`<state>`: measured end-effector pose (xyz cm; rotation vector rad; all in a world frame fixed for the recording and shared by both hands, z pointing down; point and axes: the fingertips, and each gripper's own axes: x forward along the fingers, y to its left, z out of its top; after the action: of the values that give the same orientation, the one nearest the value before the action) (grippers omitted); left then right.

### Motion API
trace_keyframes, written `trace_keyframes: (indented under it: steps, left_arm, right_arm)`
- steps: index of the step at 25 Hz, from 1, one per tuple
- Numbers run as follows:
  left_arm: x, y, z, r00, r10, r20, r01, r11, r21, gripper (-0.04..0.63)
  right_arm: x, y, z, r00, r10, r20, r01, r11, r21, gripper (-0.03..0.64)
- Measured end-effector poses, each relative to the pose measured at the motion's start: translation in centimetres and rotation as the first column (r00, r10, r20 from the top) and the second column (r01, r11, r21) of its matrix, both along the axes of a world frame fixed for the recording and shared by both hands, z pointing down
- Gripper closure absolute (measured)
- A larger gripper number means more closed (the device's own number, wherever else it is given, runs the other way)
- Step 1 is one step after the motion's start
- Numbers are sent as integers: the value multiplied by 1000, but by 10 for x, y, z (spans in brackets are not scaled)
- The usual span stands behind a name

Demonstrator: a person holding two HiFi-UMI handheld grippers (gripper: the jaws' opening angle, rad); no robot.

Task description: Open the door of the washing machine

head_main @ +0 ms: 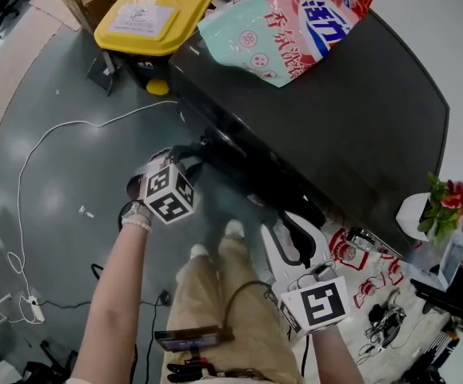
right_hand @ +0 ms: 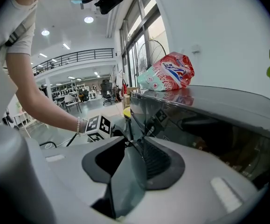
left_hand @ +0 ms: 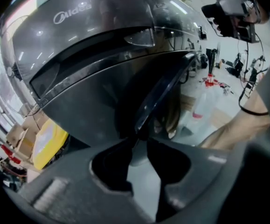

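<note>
Floor (head_main: 63, 158) in that hall was a glossy grey-green, smooth enough to throw back the light, with a thin white cable (head_main: 35, 146) looping over it; big open room behind, railing up on a balcony and tall windows. The washing machine (head_main: 359, 110) sat in front of me, dark grey, slick and mirror-like on its flat top and curved on its front. A crinkly pink and mint detergent bag (head_main: 295, 26) lay on top of it; a bin with a flat yellow lid (head_main: 155, 14) stood on the floor just past its far corner; red flowers (head_main: 447, 198) in a white pot stood off to the right. The door (left_hand: 165, 90) was on the front face, a dark rounded pane with a thin shiny rim, and it looked to stand a bit off the front. My left gripper (left_hand: 137, 143) had its black jaws narrowed down on that rim, pads against the edge as far as I could see. My right gripper (right_hand: 134, 143), pale grey with ribbed pads, hung lower near the machine's front with its jaws apart and nothing between them.
</note>
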<state>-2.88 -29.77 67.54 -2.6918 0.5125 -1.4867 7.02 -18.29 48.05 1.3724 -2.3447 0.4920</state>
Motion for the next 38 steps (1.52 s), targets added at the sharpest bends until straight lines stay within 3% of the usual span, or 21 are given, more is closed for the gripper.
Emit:
trace_keyframes:
  steps: [14, 22, 33, 38]
  left_arm:
    - [-12, 16, 0, 1000, -4, 22, 5, 1000, -26, 506]
    - [-22, 31, 0, 999, -36, 24, 37, 998, -46, 503]
    - [-47, 72, 0, 995, -99, 21, 100, 990, -98, 500]
    - [-57, 89, -7, 975, -214, -64, 201, 966, -162, 500]
  right_arm:
    - [-9, -1, 13, 999, -37, -31, 36, 999, -36, 506]
    - [-19, 0, 36, 989, -95, -109, 84, 991, -105, 506]
    - [-43, 12, 70, 919, -283, -275, 249, 957, -151, 485]
    - [-55, 24, 86, 885, -346, -313, 292, 934, -206, 485]
